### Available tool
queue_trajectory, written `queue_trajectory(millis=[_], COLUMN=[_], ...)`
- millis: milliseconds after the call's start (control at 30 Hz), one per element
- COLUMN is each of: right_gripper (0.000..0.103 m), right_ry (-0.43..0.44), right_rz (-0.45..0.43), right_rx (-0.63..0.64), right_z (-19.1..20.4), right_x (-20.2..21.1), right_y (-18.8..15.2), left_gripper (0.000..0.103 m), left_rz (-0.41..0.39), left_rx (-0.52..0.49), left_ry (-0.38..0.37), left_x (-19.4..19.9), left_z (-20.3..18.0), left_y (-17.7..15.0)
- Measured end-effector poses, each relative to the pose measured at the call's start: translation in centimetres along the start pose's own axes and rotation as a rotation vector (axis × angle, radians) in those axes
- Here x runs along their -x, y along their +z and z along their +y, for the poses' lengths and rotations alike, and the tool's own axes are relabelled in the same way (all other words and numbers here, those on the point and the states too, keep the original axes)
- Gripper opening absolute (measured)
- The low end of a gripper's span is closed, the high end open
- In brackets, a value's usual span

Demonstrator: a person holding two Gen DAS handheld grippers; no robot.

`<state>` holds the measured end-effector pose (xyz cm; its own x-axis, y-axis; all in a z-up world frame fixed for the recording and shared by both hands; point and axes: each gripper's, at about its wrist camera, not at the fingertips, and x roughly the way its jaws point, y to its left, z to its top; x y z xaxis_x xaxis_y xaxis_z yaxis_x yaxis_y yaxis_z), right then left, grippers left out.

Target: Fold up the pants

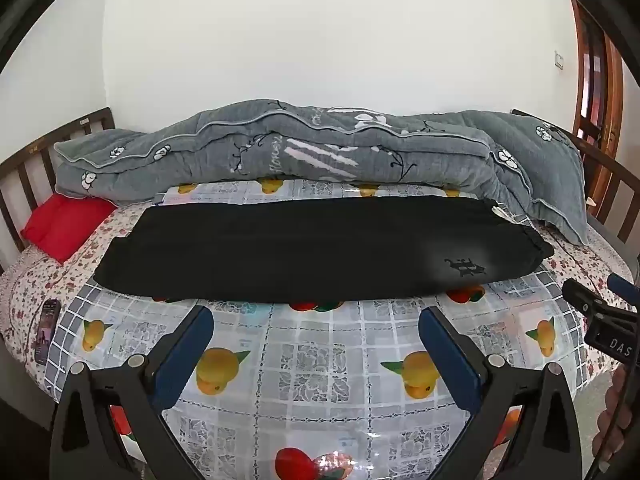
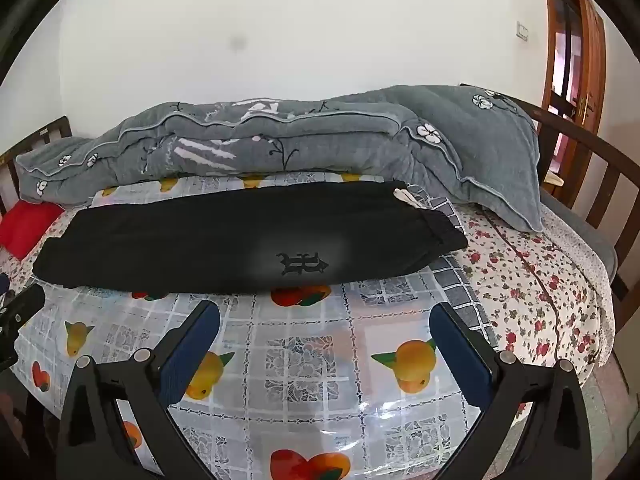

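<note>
The bed (image 2: 532, 280) fills most of the room from where I stand, with a glossy fruit-print plastic sheet (image 2: 304, 356) spread over its flowered bedding and a grey quilt (image 1: 280, 152) heaped along the wall side. Across the sheet, just in front of the quilt, lie the black pants (image 1: 304, 248): stretched out long and narrow, seemingly one leg laid over the other, waistband with its pale drawstring toward the right, hems toward the red pillow (image 1: 60, 224) on the left. So the lengthwise fold looks done, I'd judge, while the crosswise folds that would bring it down to a compact bundle are all still to come.

A phone (image 1: 47, 330) lies by the left edge of the bed. Both tools hover on the near side of the pants, touching nothing. The left gripper (image 1: 316, 332) has its fingers spread wide with only plastic sheet between them, and the right gripper (image 2: 324, 326) is just the same, fingers wide apart and empty.
</note>
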<state>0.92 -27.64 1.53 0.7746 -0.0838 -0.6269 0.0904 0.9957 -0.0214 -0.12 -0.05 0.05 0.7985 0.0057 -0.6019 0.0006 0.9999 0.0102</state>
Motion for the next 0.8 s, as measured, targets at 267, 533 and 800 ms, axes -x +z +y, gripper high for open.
queue_trajectory(millis=[267,533,800], right_gripper=[0.103,0.103,0.103], right_ry=[-0.010,0.003,0.015], right_rz=[0.017,0.001,-0.002], right_rx=[-0.008,-0.003,-0.007], right_z=[-0.2,-0.2,-0.2], right_x=[0.9,1.2,1.4], right_y=[0.5,0.3,0.5], left_gripper=[0.103,0.103,0.103], left_rz=[-0.023,-0.009,0.000], left_rx=[0.001,0.010,0.028], left_ry=[-0.004,-0.005,-0.009], left_x=[1.5,0.9,0.7], left_z=[-0.8,0.3,0.5], left_y=[0.2,0.1,-0.1])
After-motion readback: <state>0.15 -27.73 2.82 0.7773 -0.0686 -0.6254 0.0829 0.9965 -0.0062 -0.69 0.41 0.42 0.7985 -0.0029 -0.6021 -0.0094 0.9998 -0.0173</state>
